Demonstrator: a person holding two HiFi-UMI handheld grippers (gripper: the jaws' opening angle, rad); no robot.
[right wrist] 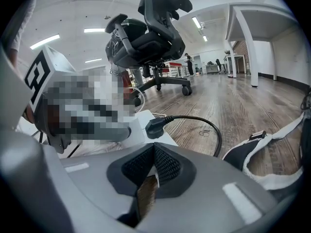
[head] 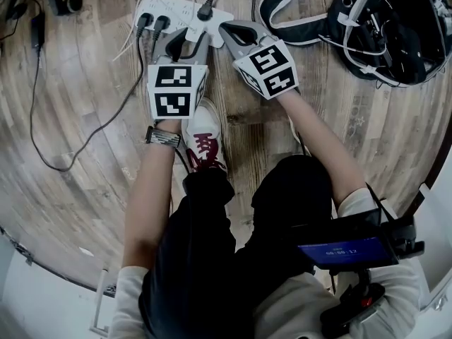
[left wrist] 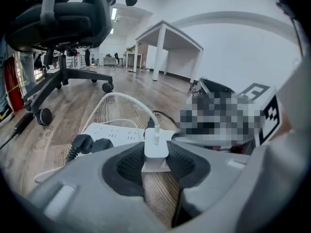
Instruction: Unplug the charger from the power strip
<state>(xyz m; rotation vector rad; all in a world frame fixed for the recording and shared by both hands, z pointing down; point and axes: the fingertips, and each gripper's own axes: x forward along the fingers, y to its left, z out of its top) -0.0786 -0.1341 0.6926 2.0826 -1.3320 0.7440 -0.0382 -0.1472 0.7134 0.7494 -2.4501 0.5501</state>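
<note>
A: What does the scene show?

B: From above, a person's arms reach down over a wooden floor (head: 85,104), with a two-jaw gripper in each hand. A white power strip (head: 176,7) lies flat in front of them. Two black plugs (head: 152,23) sit side by side at its left, and a single black plug (head: 206,10) sits further right.

A: Where is the charger?

B: The charger (left wrist: 156,148) is a small white block standing upright at the near edge of the strip. A white cable (left wrist: 131,101) arches away from its top. The left gripper (head: 183,41) has hold of it: the dark pads press its two sides, and the block keeps the jaws wide apart. No view shows whether its prongs sit in a socket.

A: And the other tool?

B: The right gripper (head: 226,28) is just beside the left one. Its jaws are drawn together with nothing clearly between them. Its tips are at the strip's right end, near the single black plug.

A: Anything else nearby?

B: A black bag (head: 381,27) with white straps lies to the right, well apart from the strip. An office chair (left wrist: 63,13) stands beyond it.
</note>
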